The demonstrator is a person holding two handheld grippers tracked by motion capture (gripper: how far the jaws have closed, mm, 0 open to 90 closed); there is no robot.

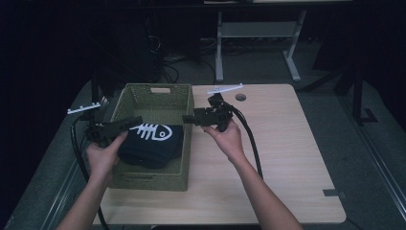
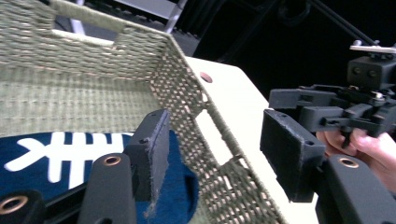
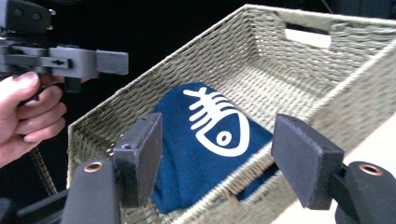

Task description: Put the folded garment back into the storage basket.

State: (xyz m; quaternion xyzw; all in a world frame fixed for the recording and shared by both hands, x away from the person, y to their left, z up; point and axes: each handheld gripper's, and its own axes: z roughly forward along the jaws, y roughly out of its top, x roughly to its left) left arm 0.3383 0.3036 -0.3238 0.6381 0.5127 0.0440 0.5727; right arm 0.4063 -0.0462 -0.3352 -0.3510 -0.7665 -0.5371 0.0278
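Observation:
An olive woven basket (image 1: 149,181) stands on the left part of the table. A folded navy cloth (image 1: 152,143) with a white fish-skeleton print lies in its near half. My left gripper (image 1: 137,120) hovers open over the basket's left side, pointing right. In the left gripper view its jaws (image 2: 219,156) straddle the basket's right wall (image 2: 205,140), above the cloth (image 2: 56,158). My right gripper (image 1: 186,119) is open at the basket's right rim, pointing left. In the right gripper view it (image 3: 222,158) faces the cloth (image 3: 210,140) inside the basket (image 3: 299,70), holding nothing.
The light wooden table (image 1: 287,143) lies bare to the right of the basket, with a round cable hole (image 1: 241,97) near its back edge. White desk legs (image 1: 219,48) and cables stand on the floor behind. A black cable (image 1: 251,139) trails from the right gripper.

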